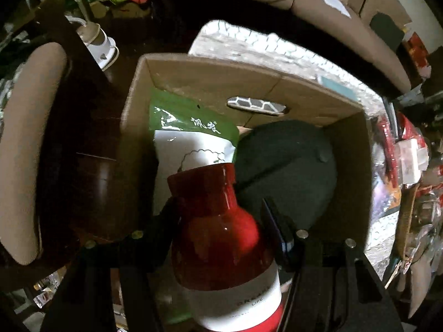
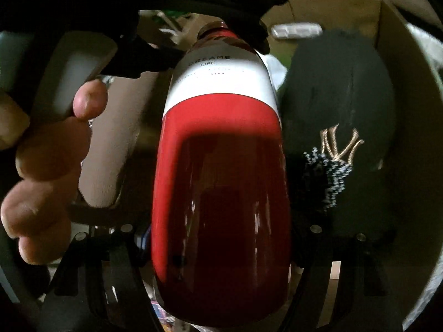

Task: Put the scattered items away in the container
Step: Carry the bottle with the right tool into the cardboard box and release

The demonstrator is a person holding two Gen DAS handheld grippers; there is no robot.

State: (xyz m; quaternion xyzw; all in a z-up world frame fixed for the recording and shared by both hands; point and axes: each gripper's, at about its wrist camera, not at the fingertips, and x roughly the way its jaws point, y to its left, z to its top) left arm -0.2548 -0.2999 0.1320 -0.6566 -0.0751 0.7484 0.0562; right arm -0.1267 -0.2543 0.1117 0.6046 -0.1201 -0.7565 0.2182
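Note:
A red bottle [image 1: 221, 235] with a white label band hangs over an open cardboard box [image 1: 210, 83]. My left gripper [image 1: 218, 210] is shut on the bottle's shoulder just below the cap. My right gripper [image 2: 221, 235] is shut on the bottle's [image 2: 221, 166] wide lower body. In the right wrist view the left gripper [image 2: 210, 44] shows at the top, clamped near the neck, with a person's hand [image 2: 47, 166] at the left. Inside the box lie a green and white pouch [image 1: 191, 144] and a dark cap [image 1: 285, 166] with a stitched logo [image 2: 340, 146].
The box stands on a dark wooden surface [image 1: 83, 138]. A white bubble-wrap sheet [image 1: 263, 47] lies behind it, and a beige cushion [image 1: 25, 152] curves along the left. Red and white packets [image 1: 409, 160] crowd the right side. A white stand [image 1: 99, 47] sits at the back left.

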